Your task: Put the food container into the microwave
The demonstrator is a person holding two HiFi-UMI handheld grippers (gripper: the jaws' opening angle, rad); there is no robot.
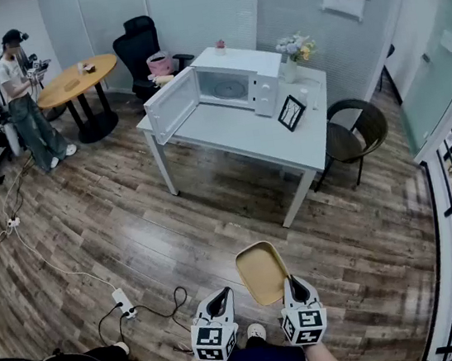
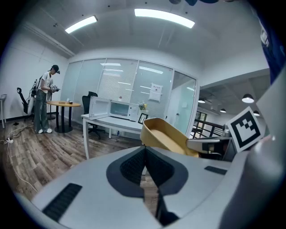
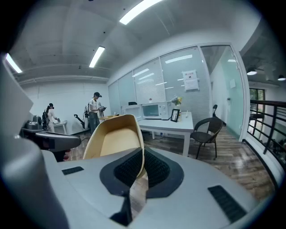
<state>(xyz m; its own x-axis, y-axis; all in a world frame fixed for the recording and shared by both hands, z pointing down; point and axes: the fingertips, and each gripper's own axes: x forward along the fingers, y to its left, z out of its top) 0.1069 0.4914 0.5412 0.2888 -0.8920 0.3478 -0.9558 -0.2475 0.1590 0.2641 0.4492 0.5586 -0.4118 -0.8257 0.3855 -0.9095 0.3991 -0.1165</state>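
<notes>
Head view: right gripper (image 1: 295,282) clamped on tan food container (image 1: 261,272) rim, left gripper (image 1: 220,301) clenched, empty.

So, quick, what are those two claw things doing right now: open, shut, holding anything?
Left gripper: closed, nothing between its jaws.
Right gripper: closed on the rim of the tan food container.

A white desk (image 1: 229,140) stands on a wood floor (image 1: 132,222). A white microwave (image 1: 233,85), door open, sits toward its far edge, a black picture frame (image 1: 291,113) just beside it, and a vase of flowers (image 1: 293,56) near the far right corner.
</notes>
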